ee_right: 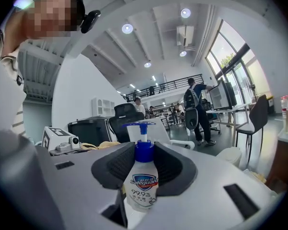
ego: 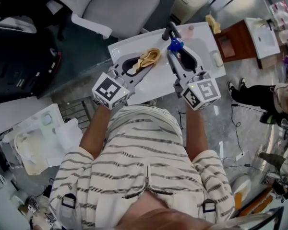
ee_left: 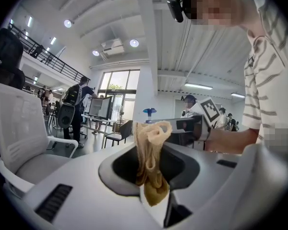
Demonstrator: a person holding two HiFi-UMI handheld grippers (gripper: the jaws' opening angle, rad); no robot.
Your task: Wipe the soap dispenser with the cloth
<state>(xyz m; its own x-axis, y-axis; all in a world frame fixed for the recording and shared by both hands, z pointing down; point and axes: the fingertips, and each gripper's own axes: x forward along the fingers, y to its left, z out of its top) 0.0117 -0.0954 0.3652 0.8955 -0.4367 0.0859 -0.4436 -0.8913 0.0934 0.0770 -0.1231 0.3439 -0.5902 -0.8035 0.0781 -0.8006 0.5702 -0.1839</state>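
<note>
in the head view the soap dispenser [ego: 175, 45] shows only its blue pump; the bottle is hidden inside the right gripper [ego: 173, 37]. in the right gripper view its base sinks behind the gripper's body, and the finest label print is too small to read. the cloth [ee_left: 151, 143] loses its lower end between the jaws of the left gripper [ee_left: 152, 176]. both hands are hidden under the marker cubes [ego: 110, 91].

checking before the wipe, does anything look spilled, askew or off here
Nothing stands out. The right gripper grips the dispenser, pump uppermost and intact; the left gripper holds the bunched cloth. No spill shows on the table.
</note>
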